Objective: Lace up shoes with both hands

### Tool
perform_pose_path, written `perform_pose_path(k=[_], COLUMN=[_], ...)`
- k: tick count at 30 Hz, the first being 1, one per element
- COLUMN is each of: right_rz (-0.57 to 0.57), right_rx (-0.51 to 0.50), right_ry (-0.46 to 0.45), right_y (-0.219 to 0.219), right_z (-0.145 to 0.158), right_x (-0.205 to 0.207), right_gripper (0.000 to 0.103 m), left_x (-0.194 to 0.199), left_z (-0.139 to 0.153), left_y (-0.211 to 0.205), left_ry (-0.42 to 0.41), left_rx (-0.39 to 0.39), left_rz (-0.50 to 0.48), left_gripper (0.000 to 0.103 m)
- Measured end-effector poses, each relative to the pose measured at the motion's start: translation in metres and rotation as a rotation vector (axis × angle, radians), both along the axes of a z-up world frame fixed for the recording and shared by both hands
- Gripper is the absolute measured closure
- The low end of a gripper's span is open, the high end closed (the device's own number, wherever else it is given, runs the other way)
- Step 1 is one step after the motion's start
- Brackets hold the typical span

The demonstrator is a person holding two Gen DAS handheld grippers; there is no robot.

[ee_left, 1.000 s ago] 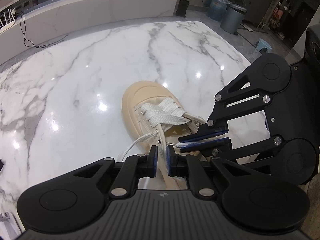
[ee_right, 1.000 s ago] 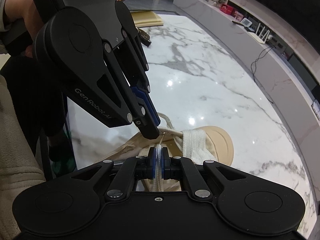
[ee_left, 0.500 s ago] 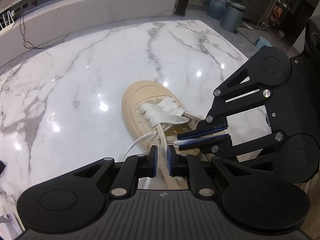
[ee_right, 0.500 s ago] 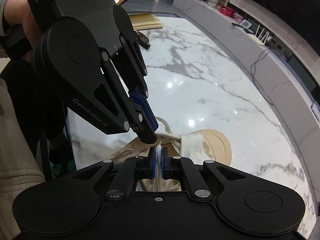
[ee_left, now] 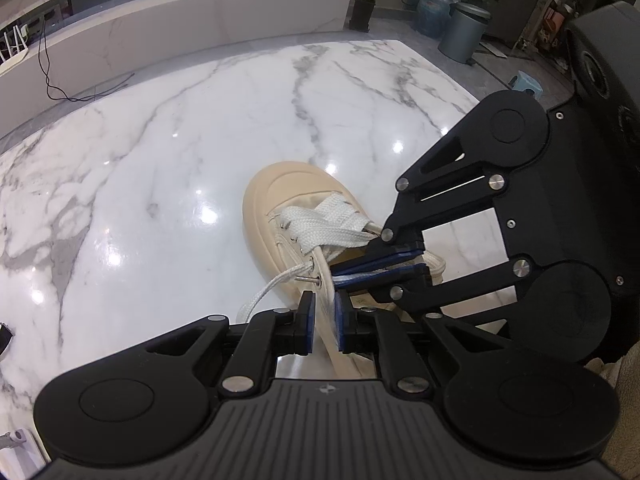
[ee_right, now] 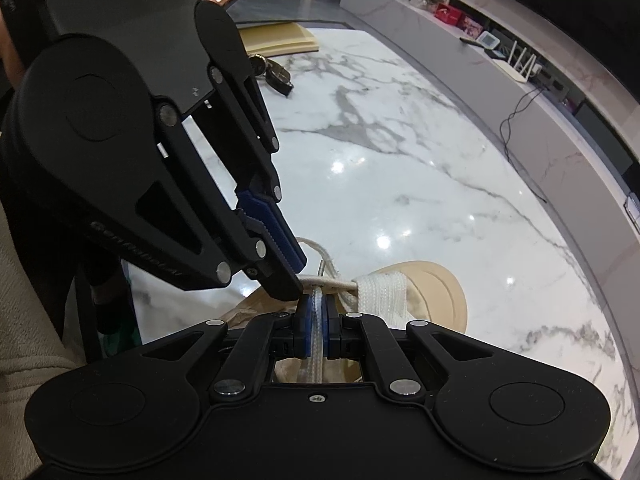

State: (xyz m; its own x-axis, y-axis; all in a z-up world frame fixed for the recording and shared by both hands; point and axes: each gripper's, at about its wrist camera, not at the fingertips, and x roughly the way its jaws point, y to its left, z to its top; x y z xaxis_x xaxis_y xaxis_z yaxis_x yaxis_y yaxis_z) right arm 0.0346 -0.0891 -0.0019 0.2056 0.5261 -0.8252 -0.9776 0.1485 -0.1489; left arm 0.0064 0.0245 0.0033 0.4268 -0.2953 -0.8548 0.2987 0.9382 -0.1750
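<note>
A cream shoe [ee_left: 272, 192] lies on the marble table, toe pointing away, with flat white lace [ee_left: 332, 228] crossed over its front. My left gripper [ee_left: 323, 322] sits at the shoe's near eyelet edge, jaws narrow, pads pressed on that edge. My right gripper [ee_right: 318, 314] is shut on a white lace end just behind the same eyelet. In the left wrist view the right gripper [ee_left: 340, 276] comes in from the right. The lace's metal tip [ee_left: 306, 279] pokes out through the eyelet. A loose stretch of lace [ee_left: 264, 292] trails left. The shoe's heel is hidden.
The white marble table [ee_left: 160, 140] stretches far and left of the shoe. A dark watch [ee_right: 276, 76] and a yellowish pad [ee_right: 280, 38] lie at its far end in the right wrist view. A beige sleeve [ee_right: 24, 320] is at the left edge.
The right gripper has edged toward the eyelet with the lace, and the metal lace tip now sticks out through it. The left gripper has kept its place.
</note>
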Motion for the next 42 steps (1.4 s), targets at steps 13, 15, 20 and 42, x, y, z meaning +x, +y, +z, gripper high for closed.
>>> perform_pose_path(k=[13, 15, 20, 42], right_rz=[-0.025, -0.040, -0.040, -0.042], right_rx=[0.002, -0.005, 0.000, 0.023], right_ry=[0.005, 0.010, 0.020, 0.068], right_y=[0.000, 0.000, 0.000, -0.008], right_z=[-0.005, -0.006, -0.006, -0.003], right_x=[0.005, 0.007, 0.006, 0.012], right_gripper=[0.100, 0.100, 0.100, 0.100], left_x=[-0.011, -0.010, -0.008, -0.012], left_z=[0.013, 0.011, 0.006, -0.027], left_y=[-0.006, -0.009, -0.018, -0.065], left_ry=[0.003, 0.005, -0.048, -0.165], left_rx=[0.161, 0.203, 0.277, 0.594], left_rz=[-0.138, -0.187, -0.331, -0.887], left_gripper=[0.080, 0.080, 0.080, 0.094])
